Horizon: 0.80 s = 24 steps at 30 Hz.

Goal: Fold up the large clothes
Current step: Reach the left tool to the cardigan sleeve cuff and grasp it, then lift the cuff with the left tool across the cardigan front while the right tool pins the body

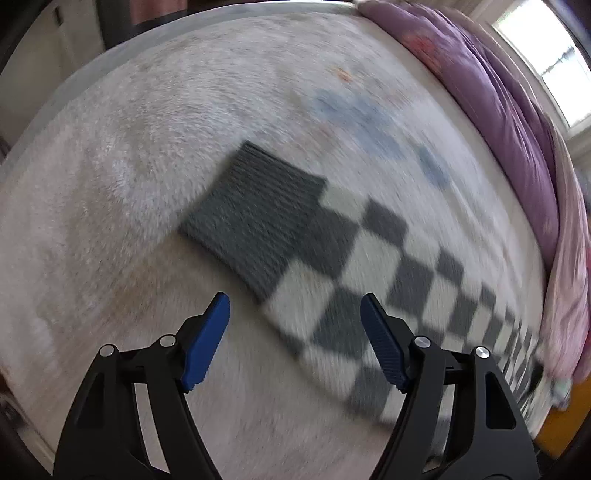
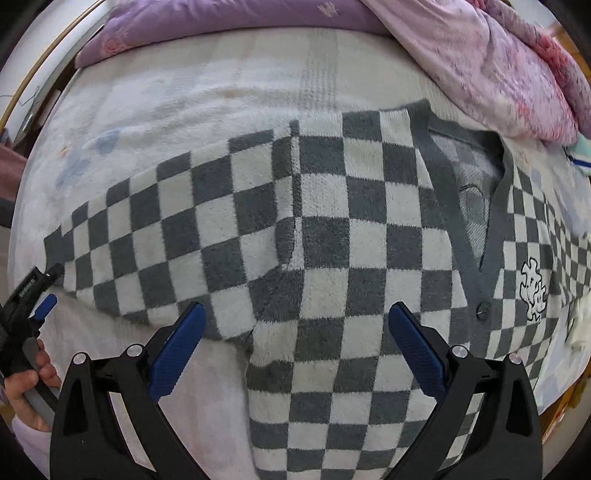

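A grey-and-white checkered knit cardigan (image 2: 325, 236) lies spread flat on a white bed, V-neck (image 2: 476, 177) to the right, one sleeve stretched out to the left. In the left wrist view, which is blurred by motion, the sleeve (image 1: 369, 266) ends in a plain grey ribbed cuff (image 1: 255, 214). My left gripper (image 1: 295, 306) is open and empty, just short of the cuff; it also shows in the right wrist view (image 2: 44, 295) at the sleeve end. My right gripper (image 2: 295, 314) is open and empty above the cardigan near the armpit.
A purple quilt (image 2: 229, 22) and a pink patterned blanket (image 2: 491, 59) are bunched along the far side of the bed. The white bed cover (image 1: 147, 147) has faint blue prints. A window (image 1: 554, 59) is beyond the quilt.
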{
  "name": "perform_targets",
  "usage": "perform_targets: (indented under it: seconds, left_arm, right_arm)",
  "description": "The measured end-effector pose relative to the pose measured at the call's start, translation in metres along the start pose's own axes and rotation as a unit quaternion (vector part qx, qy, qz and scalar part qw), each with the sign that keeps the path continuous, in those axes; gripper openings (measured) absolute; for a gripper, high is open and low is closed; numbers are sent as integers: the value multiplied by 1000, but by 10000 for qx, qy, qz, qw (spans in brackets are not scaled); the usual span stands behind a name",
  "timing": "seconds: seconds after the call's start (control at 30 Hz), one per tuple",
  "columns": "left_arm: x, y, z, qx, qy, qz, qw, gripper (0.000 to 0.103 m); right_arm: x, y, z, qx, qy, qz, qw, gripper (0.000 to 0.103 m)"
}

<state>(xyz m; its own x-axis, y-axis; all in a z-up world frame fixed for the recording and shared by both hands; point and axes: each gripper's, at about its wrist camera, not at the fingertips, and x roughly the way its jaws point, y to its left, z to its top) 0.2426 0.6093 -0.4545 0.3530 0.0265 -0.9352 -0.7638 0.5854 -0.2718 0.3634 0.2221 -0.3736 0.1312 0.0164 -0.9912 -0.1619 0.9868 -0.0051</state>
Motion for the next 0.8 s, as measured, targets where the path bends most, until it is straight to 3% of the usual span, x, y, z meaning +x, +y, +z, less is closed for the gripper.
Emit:
perform_targets:
  seconds: [0.03,0.17,0.3,0.4,0.47,0.53,0.6,0.67,0.8]
  left_arm:
    - [4,2,5,-34,4,29,10000,65]
    - [24,11,21,-313,208,137,9992,53]
    - [24,17,33,-430,10,212,9989,17]
    - [14,9,41,-128,-106,407,9990,9]
    - [-4,-7,40,278,-294,654,9970,9]
    - [-29,-36,40,955,-731,879,9888,9]
    - [-55,-58,36,1318,-1074,953,9808,9]
    - [-77,-76,33,1560,-1301,899,9750,9]
    - [-120,-109,26,1963,-1668,728,9635,9]
  right_arm:
    - [2,-1,1,38,40,15,10000,95]
    - [11,-4,-1,44,110,-24,9999,95]
    - [19,-4,-3,25,208,-108,9997,95]
    - [20,-6,-1,6,167,-4,9999,94]
    - [20,-6,3,-81,74,221,9997,70]
    - [24,-9,6,-24,117,358,9993,55]
    - [27,-15,8,161,72,592,9981,42]
    - [30,-20,12,205,27,757,9969,21]
    - [43,-27,14,294,114,959,9949,4]
